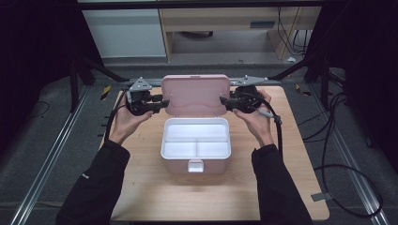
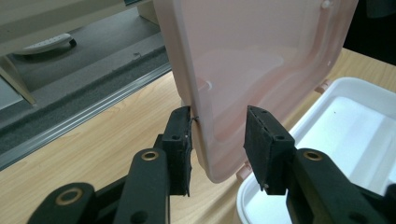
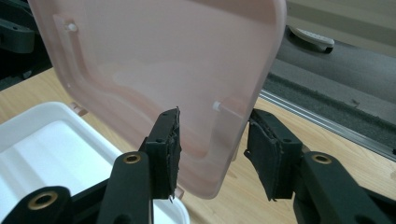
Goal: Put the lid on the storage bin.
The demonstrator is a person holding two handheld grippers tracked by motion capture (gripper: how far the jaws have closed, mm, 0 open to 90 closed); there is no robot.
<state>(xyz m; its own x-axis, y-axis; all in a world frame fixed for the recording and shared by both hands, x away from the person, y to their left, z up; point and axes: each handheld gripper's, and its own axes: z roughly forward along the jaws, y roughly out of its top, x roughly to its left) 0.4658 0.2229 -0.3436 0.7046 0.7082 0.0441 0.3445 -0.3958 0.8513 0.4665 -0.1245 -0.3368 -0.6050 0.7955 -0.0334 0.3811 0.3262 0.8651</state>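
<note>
A pink box [image 1: 195, 151] with a white divided tray inside sits at the middle of the wooden worktop [image 1: 141, 187], its pink lid [image 1: 195, 95] standing upright at the back. The left tongs [image 1: 159, 104] straddle the lid's left edge: one pad touches the outer face, the other stands clear of the inner face. The right tongs [image 1: 225, 103] straddle the right edge, with the inner pad against the lid and the outer one apart. Neither pair clamps it.

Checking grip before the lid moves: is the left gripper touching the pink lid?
Touching. In the left gripper view, one pad of the left gripper presses the pink lid's edge; the other stands off it.
</note>
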